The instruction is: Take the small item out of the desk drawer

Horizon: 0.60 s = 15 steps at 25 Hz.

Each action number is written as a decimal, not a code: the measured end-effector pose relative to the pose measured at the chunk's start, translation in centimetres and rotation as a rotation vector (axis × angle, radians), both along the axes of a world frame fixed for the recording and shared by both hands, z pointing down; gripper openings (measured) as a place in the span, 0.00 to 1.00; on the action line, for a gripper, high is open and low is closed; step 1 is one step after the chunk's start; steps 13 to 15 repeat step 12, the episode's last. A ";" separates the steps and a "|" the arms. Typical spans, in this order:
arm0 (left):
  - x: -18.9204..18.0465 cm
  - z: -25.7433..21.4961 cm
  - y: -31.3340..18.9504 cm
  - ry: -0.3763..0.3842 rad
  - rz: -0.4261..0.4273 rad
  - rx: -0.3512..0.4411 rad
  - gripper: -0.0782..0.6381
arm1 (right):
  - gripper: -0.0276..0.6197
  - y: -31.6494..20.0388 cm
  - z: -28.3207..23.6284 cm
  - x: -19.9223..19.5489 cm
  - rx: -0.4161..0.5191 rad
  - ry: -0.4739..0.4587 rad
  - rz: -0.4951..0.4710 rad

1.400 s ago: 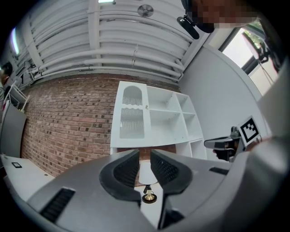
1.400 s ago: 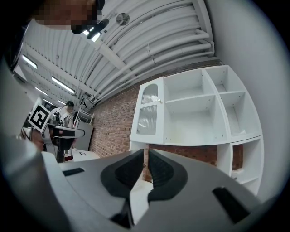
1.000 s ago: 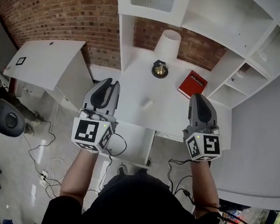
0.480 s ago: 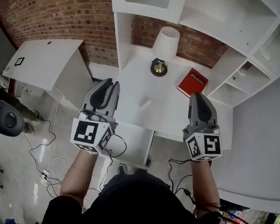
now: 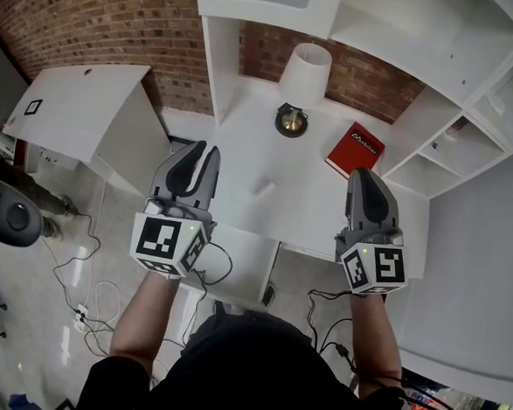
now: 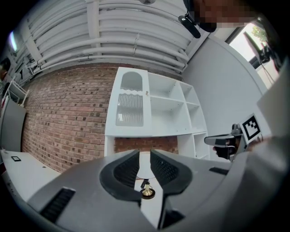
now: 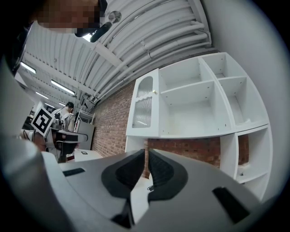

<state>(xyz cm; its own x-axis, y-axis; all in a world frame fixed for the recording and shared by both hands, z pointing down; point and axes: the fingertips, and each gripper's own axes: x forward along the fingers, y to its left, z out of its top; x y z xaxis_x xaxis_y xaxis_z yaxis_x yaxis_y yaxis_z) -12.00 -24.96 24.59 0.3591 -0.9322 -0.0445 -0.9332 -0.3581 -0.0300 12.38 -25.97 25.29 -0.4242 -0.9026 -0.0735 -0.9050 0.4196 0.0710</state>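
White desk top [image 5: 313, 208] carries a red book [image 5: 355, 149] whose white title is too small to read, and a small pale item [image 5: 264, 189] lying between the left gripper [image 5: 196, 148] and right gripper [image 5: 365, 174], both closed on nothing.

You hold both tongs out in front of you, side by side and well apart, each pointing level and away from your chest. Your left tongs [image 5: 196, 149] have their jaws drawn together, with only a thin slit between the dark pads and nothing gripped. Seen along their own jaws, the left tongs [image 6: 145, 155] are empty. Your right tongs [image 5: 365, 175] stand the same way: in their own view the right tongs [image 7: 146, 154] are closed and hold nothing. Each marker cube sits just above your wrist, the left cube [image 5: 168, 244] and the right cube [image 5: 373, 267]. Your left forearm [image 5: 143, 316] and right forearm [image 5: 375, 339] reach forward, roughly parallel.
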 end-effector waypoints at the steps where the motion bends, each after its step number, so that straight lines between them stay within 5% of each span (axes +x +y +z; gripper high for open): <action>1: 0.1 0.2 -0.3 -0.001 0.000 -0.004 0.21 | 0.06 -0.3 0.2 0.1 -0.003 0.000 -0.002; 15: 1.3 2.4 -3.8 -0.009 -0.015 -0.042 0.21 | 0.06 -3.9 1.8 1.2 -0.025 -0.007 -0.015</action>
